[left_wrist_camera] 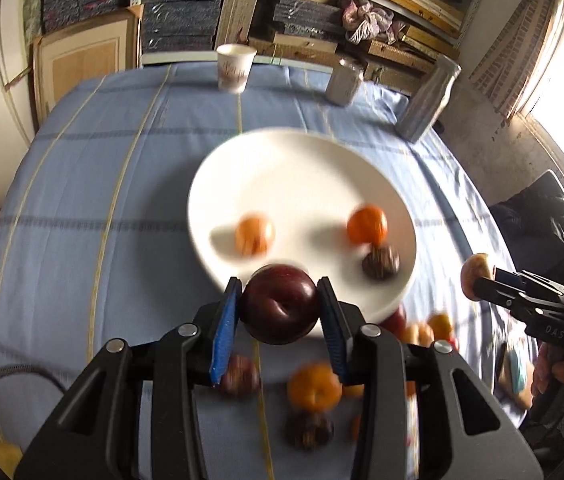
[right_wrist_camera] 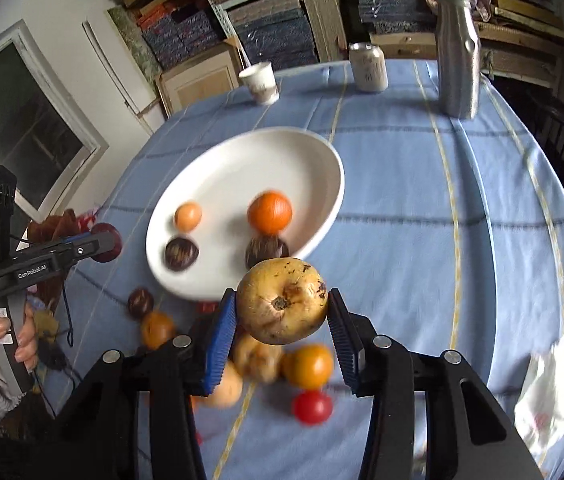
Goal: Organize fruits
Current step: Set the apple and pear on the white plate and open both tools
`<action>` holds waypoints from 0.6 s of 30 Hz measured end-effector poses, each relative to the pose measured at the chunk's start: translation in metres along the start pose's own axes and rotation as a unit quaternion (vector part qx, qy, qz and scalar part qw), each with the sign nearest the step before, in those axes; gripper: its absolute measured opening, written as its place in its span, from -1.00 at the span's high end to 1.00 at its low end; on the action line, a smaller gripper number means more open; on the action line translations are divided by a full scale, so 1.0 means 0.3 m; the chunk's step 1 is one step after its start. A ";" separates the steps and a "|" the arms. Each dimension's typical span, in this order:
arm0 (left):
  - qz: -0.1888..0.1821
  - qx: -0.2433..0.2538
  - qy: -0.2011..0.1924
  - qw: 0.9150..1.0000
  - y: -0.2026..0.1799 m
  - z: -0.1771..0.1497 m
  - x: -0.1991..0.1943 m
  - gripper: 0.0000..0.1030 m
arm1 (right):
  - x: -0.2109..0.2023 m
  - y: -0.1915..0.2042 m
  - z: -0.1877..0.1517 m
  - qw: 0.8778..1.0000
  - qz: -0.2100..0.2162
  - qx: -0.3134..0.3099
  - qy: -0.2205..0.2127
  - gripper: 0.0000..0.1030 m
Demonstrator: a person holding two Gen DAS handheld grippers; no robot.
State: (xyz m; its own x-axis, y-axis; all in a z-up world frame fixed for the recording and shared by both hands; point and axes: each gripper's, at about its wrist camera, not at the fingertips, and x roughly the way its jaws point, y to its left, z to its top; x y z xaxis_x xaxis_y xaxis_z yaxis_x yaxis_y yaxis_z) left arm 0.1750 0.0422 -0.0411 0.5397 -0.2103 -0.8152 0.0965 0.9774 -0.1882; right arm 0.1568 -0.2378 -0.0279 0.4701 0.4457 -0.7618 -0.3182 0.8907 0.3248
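My left gripper (left_wrist_camera: 280,308) is shut on a dark red apple (left_wrist_camera: 280,304), held above the near rim of the white plate (left_wrist_camera: 282,168). My right gripper (right_wrist_camera: 282,312) is shut on a yellow-brown pear (right_wrist_camera: 282,300), held just in front of the plate (right_wrist_camera: 242,160). The plate holds two oranges (right_wrist_camera: 270,210) and two dark round fruits (right_wrist_camera: 181,253). The right gripper with its pear shows in the left wrist view (left_wrist_camera: 477,280). The left gripper with its apple shows in the right wrist view (right_wrist_camera: 104,240).
Loose fruit lies on the blue cloth near the plate: oranges (right_wrist_camera: 309,365), a red tomato (right_wrist_camera: 312,407), dark fruits (right_wrist_camera: 140,301). At the far edge stand a paper cup (right_wrist_camera: 260,82), a can (right_wrist_camera: 367,67) and a silver bottle (right_wrist_camera: 457,52). A crumpled wrapper (right_wrist_camera: 547,396) lies at right.
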 end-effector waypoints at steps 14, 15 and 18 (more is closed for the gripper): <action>0.001 0.003 0.022 1.000 0.034 0.243 0.299 0.26 | 0.289 0.078 0.305 0.999 0.004 -0.045 -0.002 0.10; 0.003 -0.002 0.027 1.000 0.046 0.251 0.326 0.26 | 0.320 0.079 0.316 0.999 0.001 -0.048 0.001 0.10; 0.007 -0.012 0.035 0.999 0.074 0.263 0.381 0.26 | 0.386 0.078 0.326 0.999 -0.003 -0.050 0.011 0.10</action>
State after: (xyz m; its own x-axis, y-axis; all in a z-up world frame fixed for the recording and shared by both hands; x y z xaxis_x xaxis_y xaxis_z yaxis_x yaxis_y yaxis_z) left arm 0.3050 0.0416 -0.0952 0.4810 -0.1987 -0.8539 0.0696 0.9796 -0.1887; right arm 0.2843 -0.1565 -0.0539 0.4541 0.4380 -0.7758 -0.3963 0.8792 0.2645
